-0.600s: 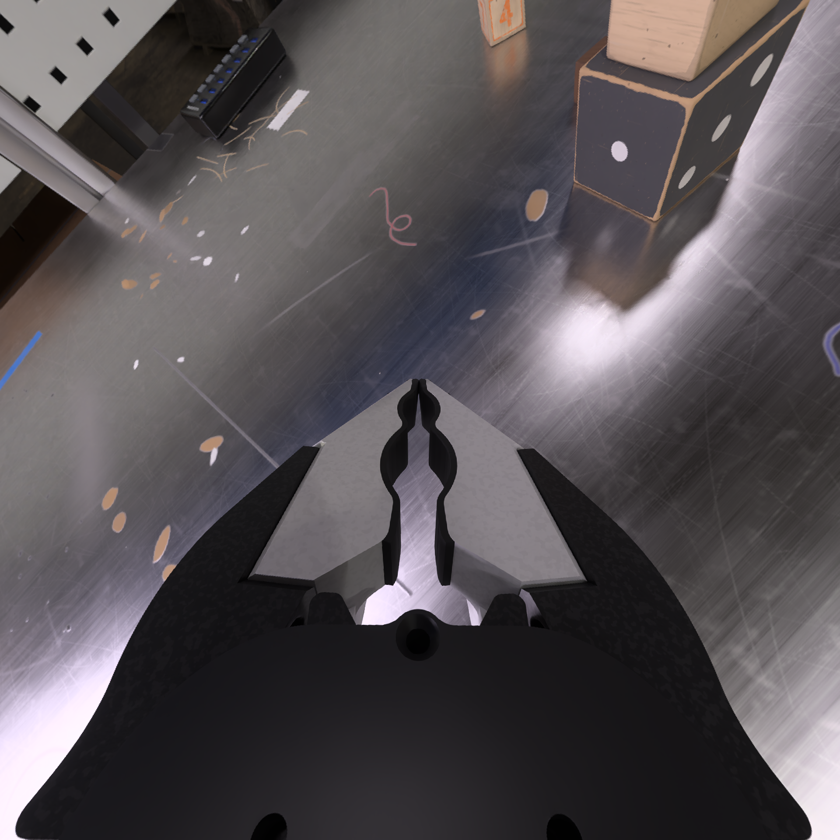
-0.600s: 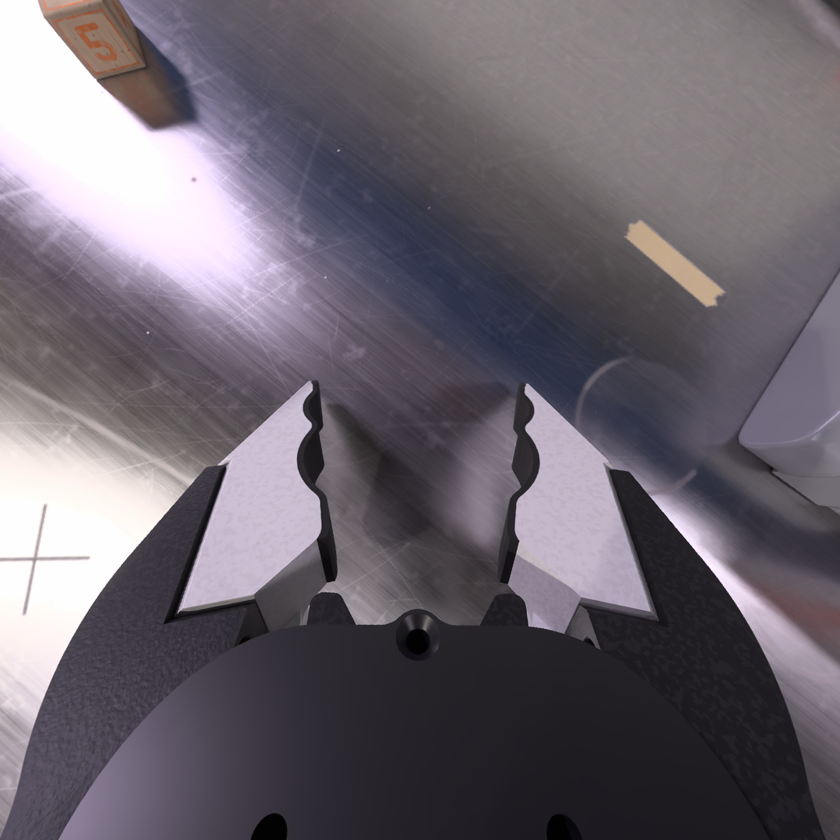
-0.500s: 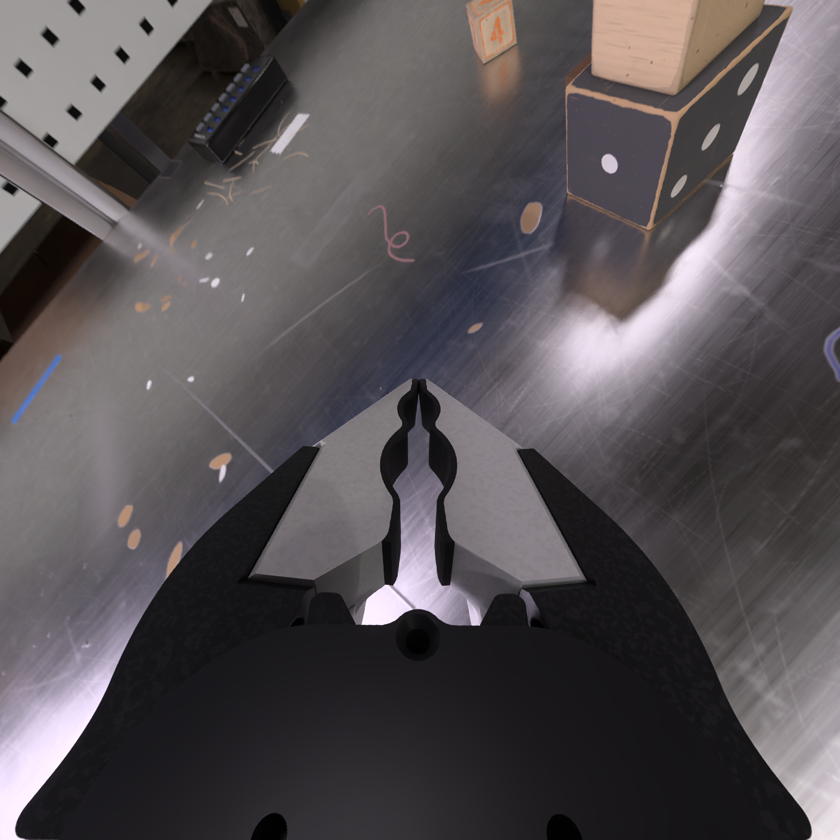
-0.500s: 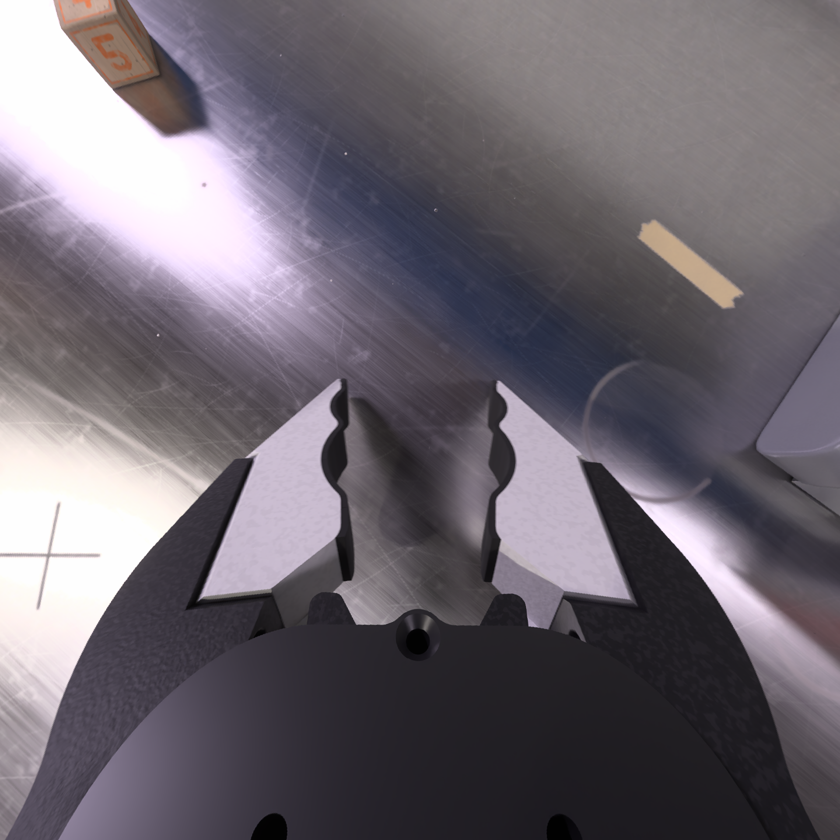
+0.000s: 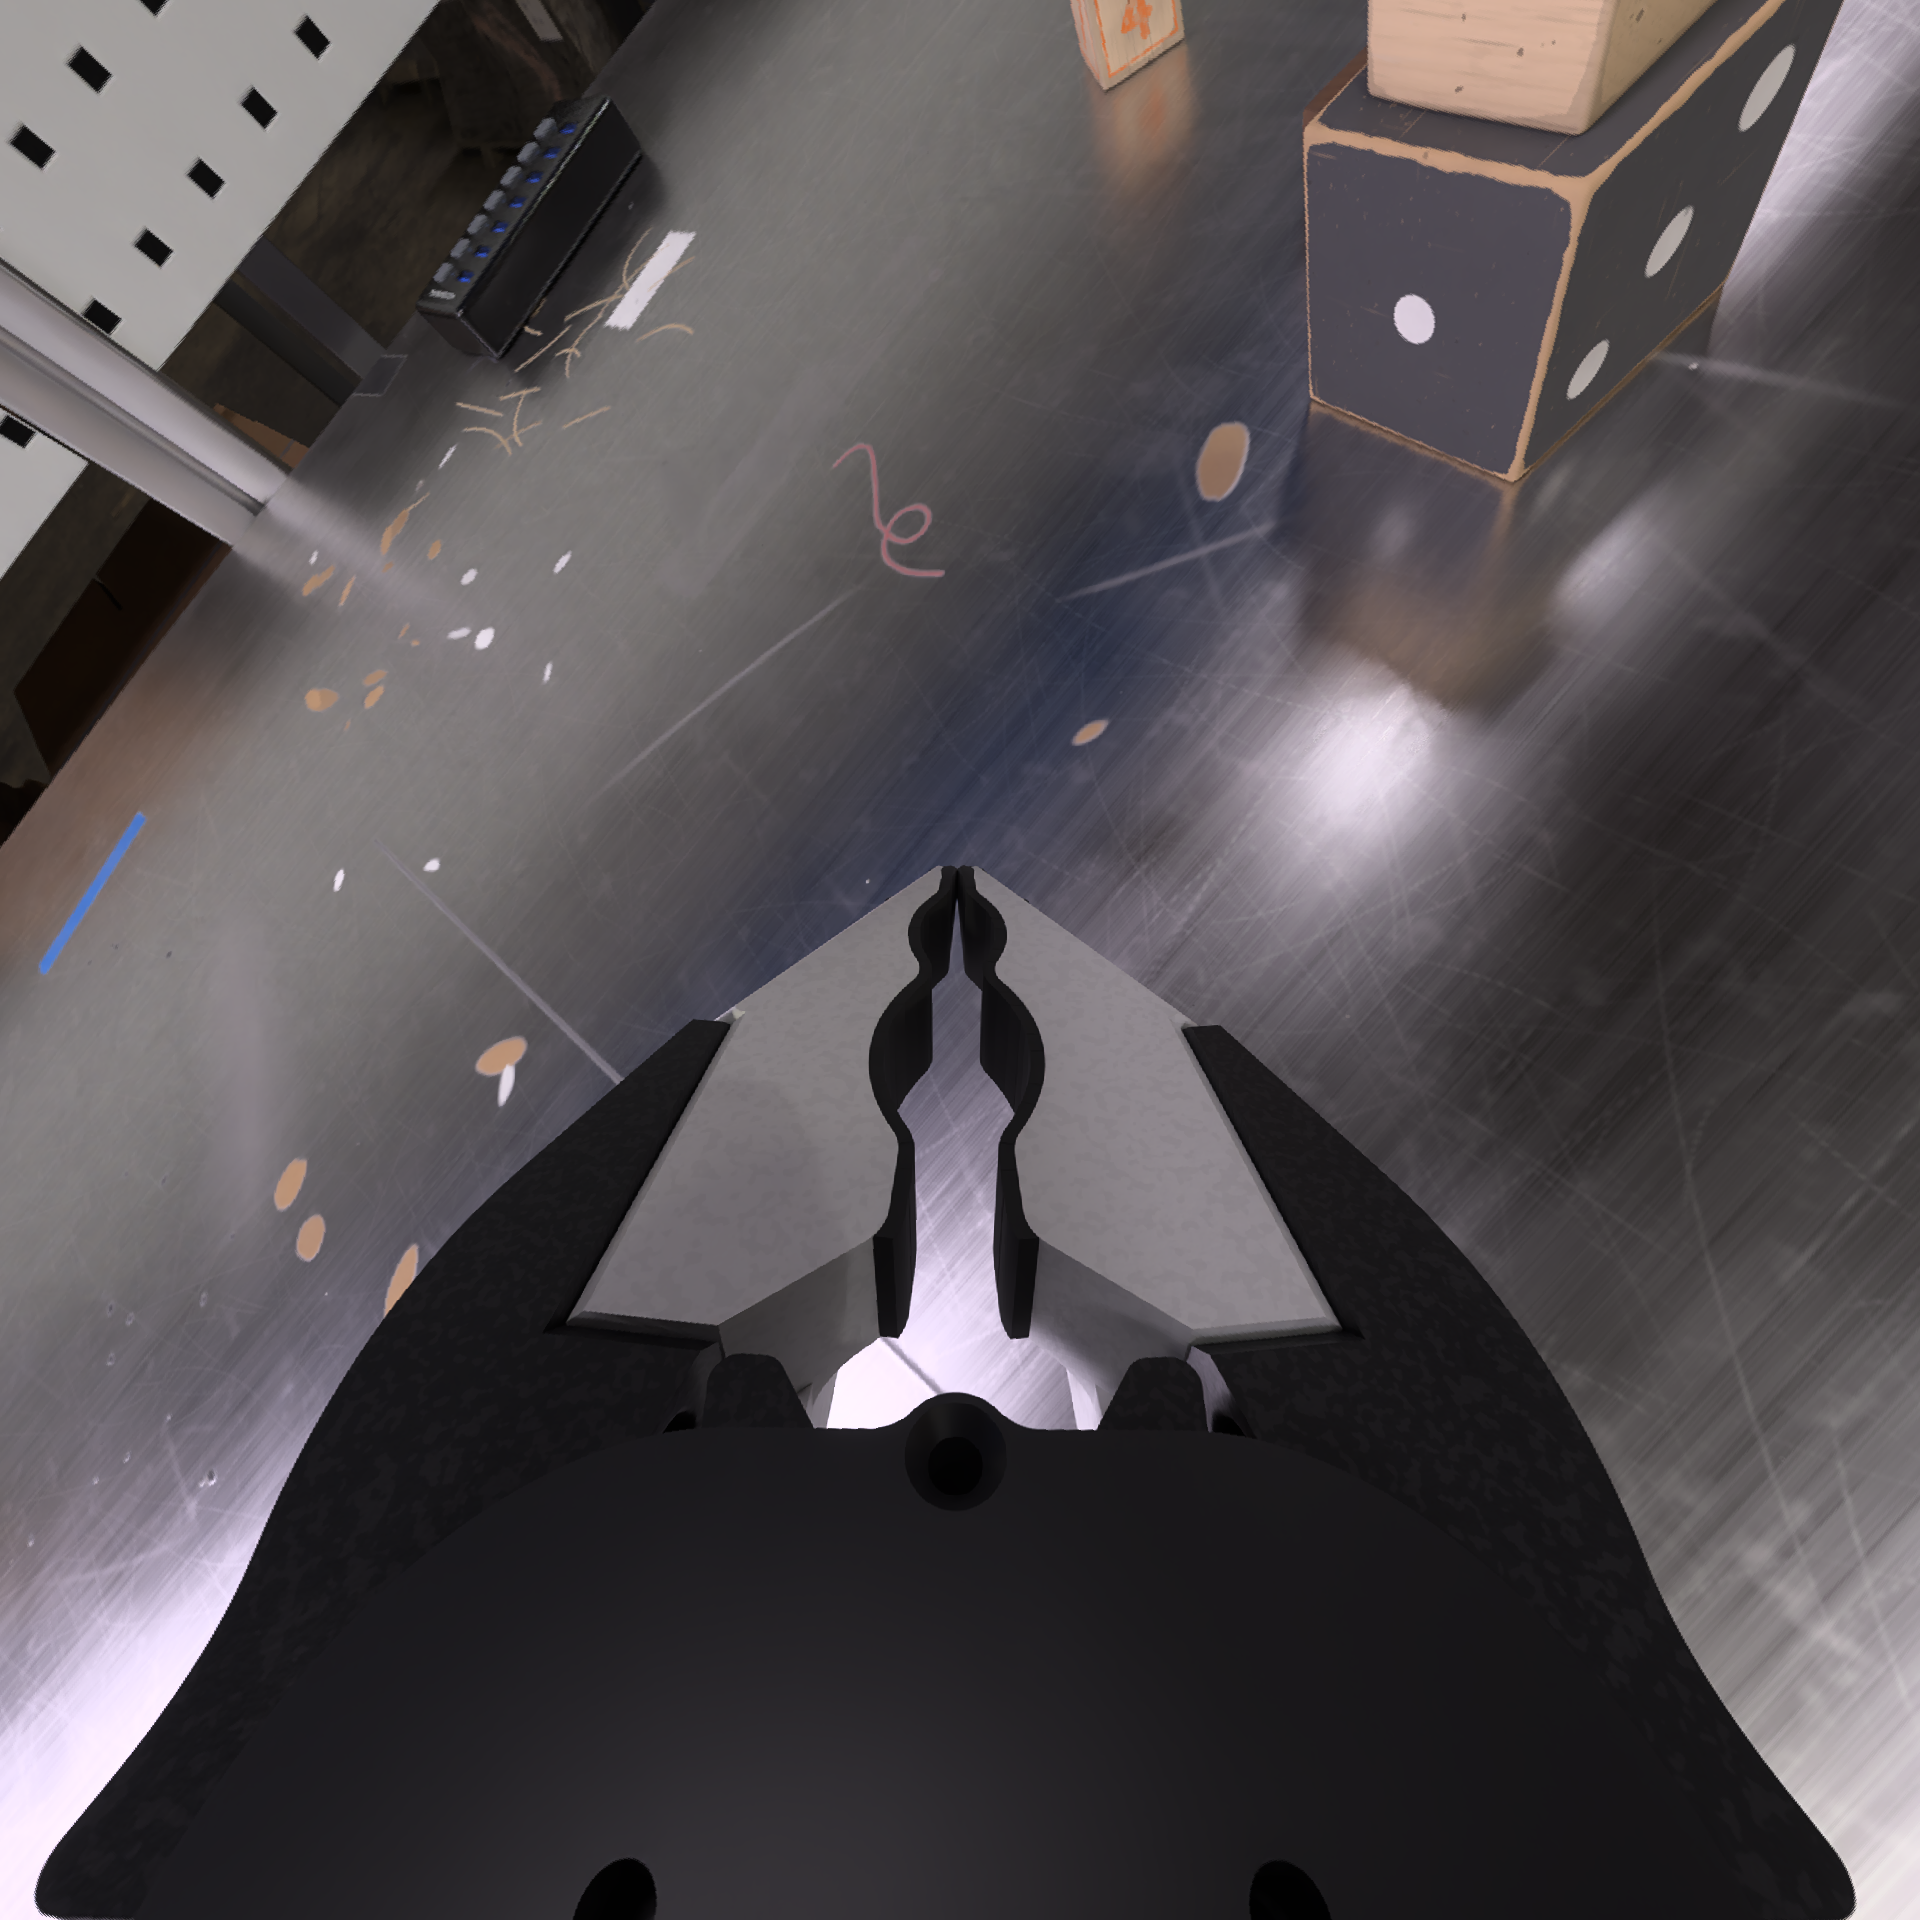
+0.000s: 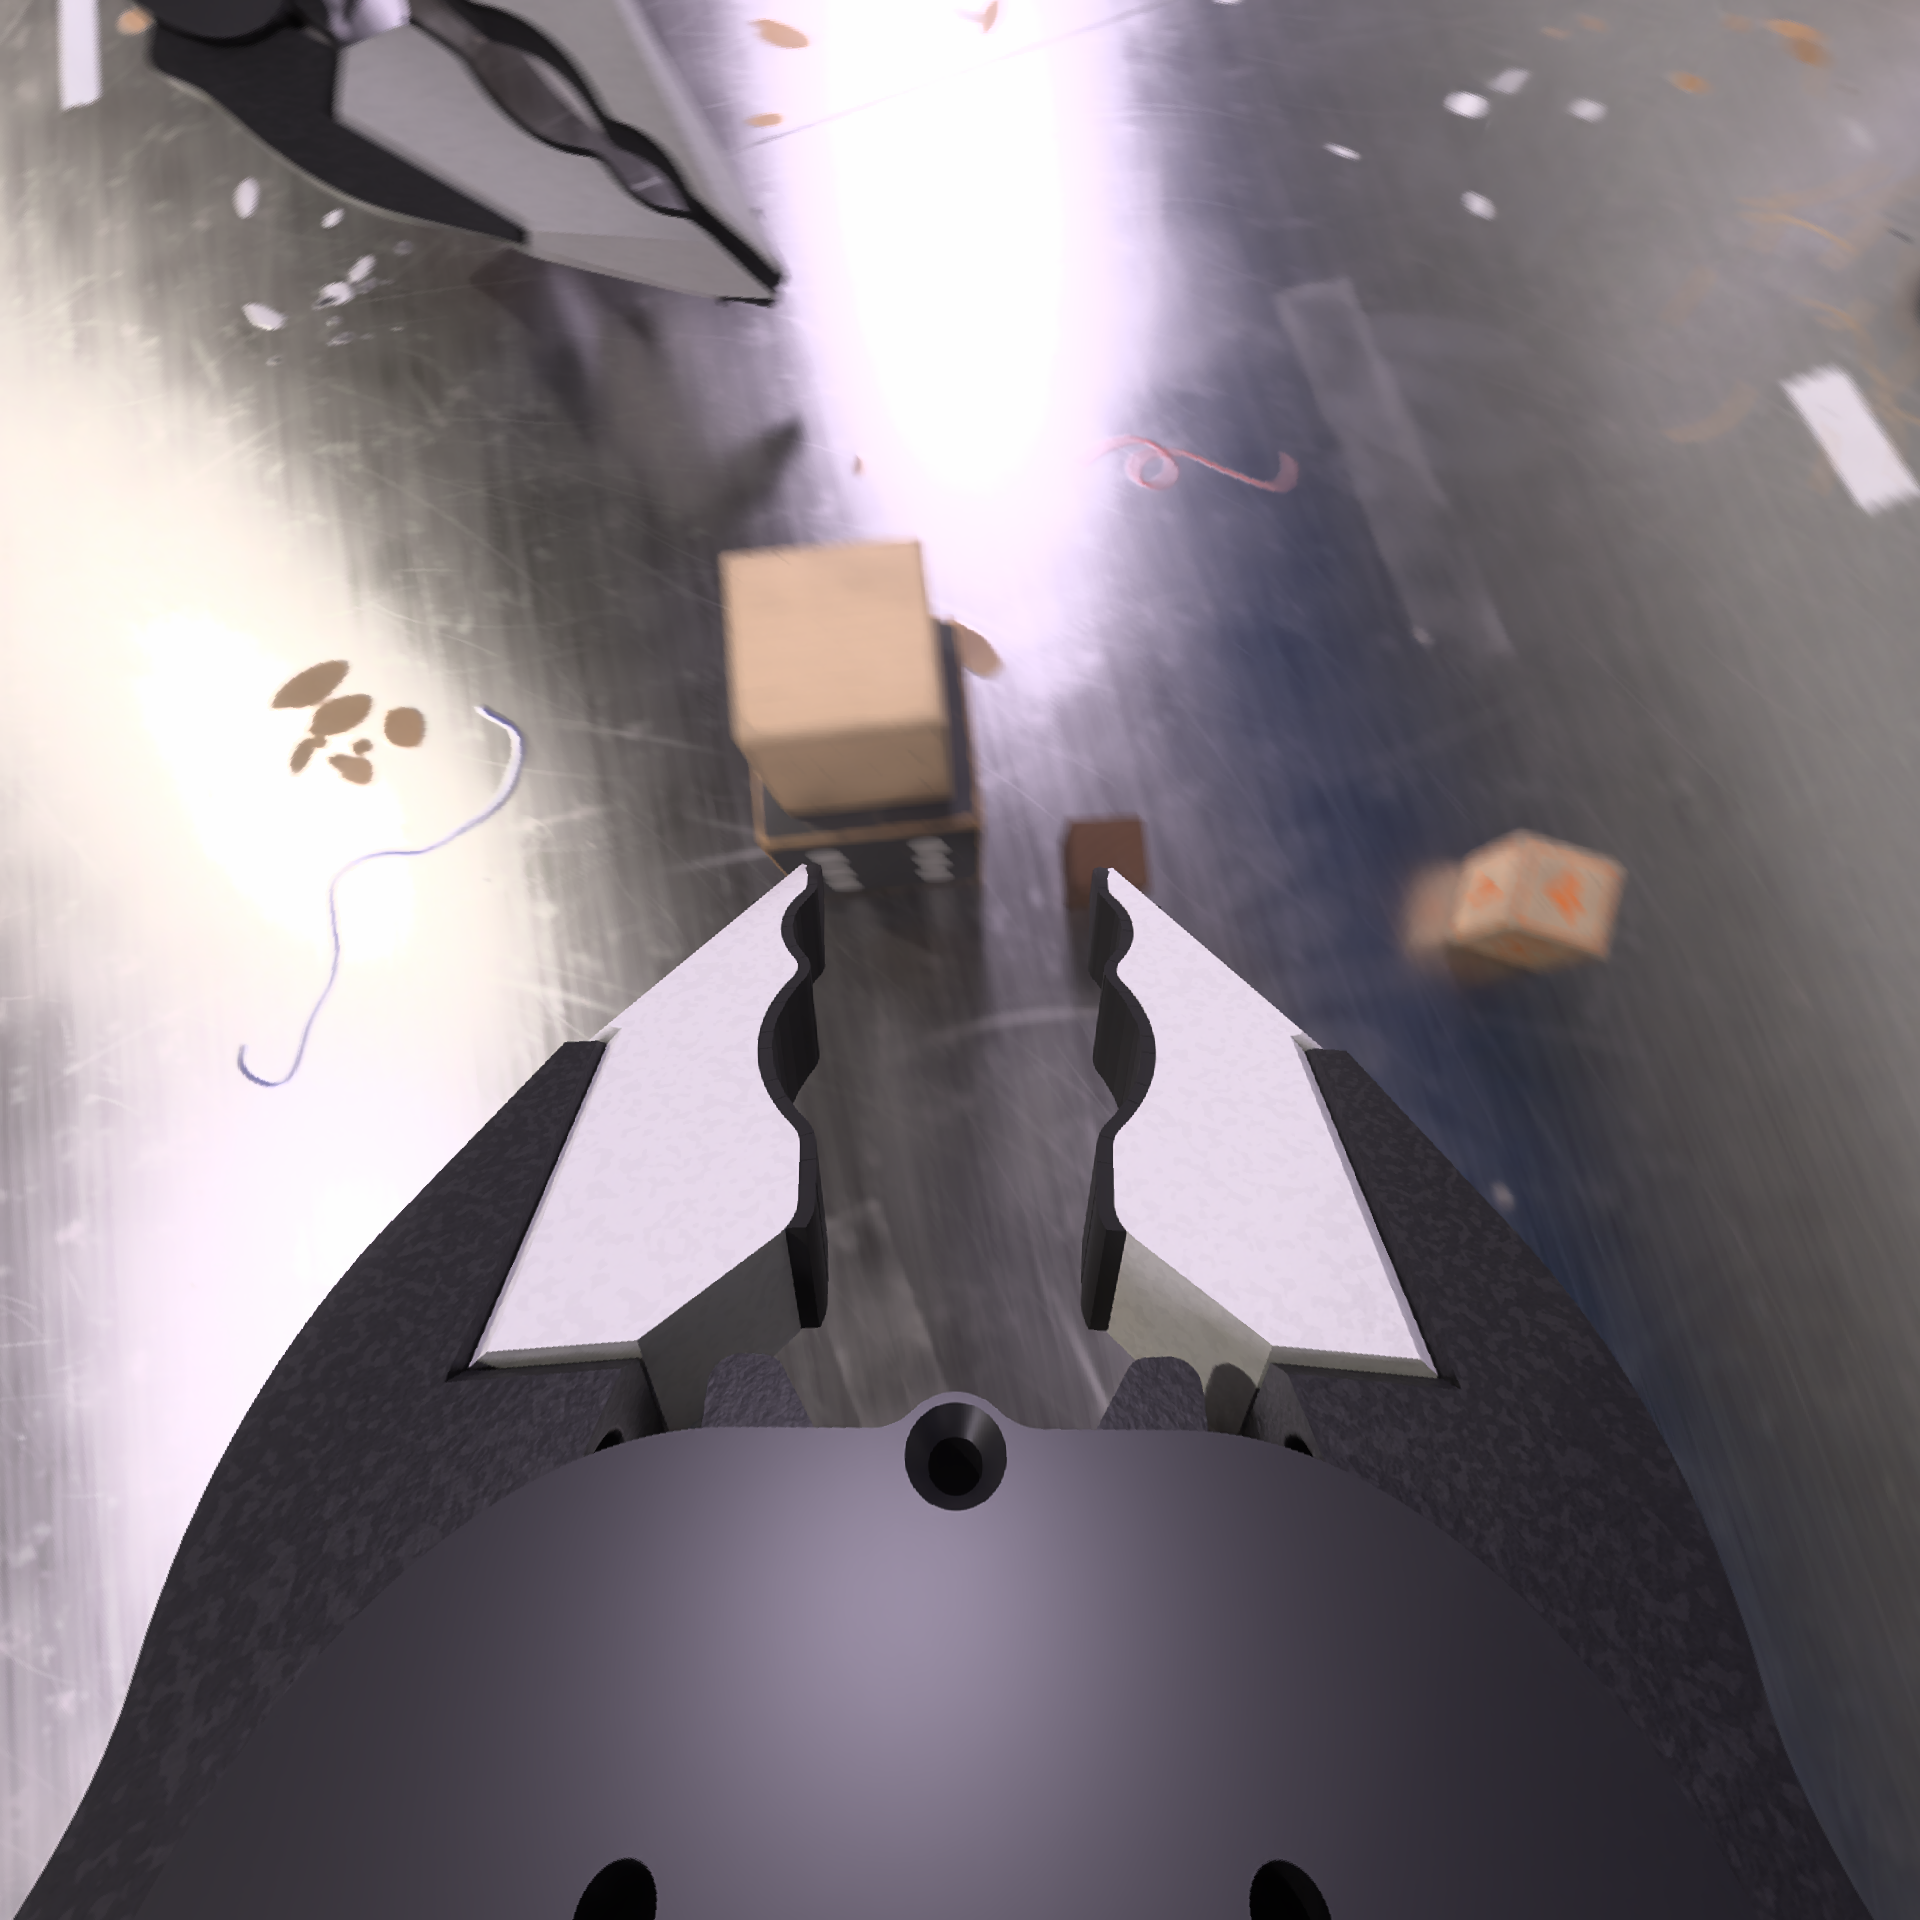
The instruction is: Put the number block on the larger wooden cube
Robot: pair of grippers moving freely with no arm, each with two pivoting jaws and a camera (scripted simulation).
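- The left gripper (image 5: 956, 878) is seen over a scratched metal table (image 5: 1455, 1039), its fingers pressed together at the tips with nothing held between them.
- The right gripper (image 6: 956, 883) is shown with its fingers parted by a clear gap, and nothing is gripped.
- The number block (image 6: 1527, 899) (pale wood with orange markings, blurred in the right wrist view) is seen tilted at the right of the black die (image 6: 883, 842), apart from it; whether it is resting on the table cannot be told.
- A plain wooden cube (image 6: 836, 675) is stacked on the die, and a small dark brown cube (image 6: 1107, 857) is placed just beside the die.
- A black box with blue buttons (image 5: 535, 223) is seen at the far left.
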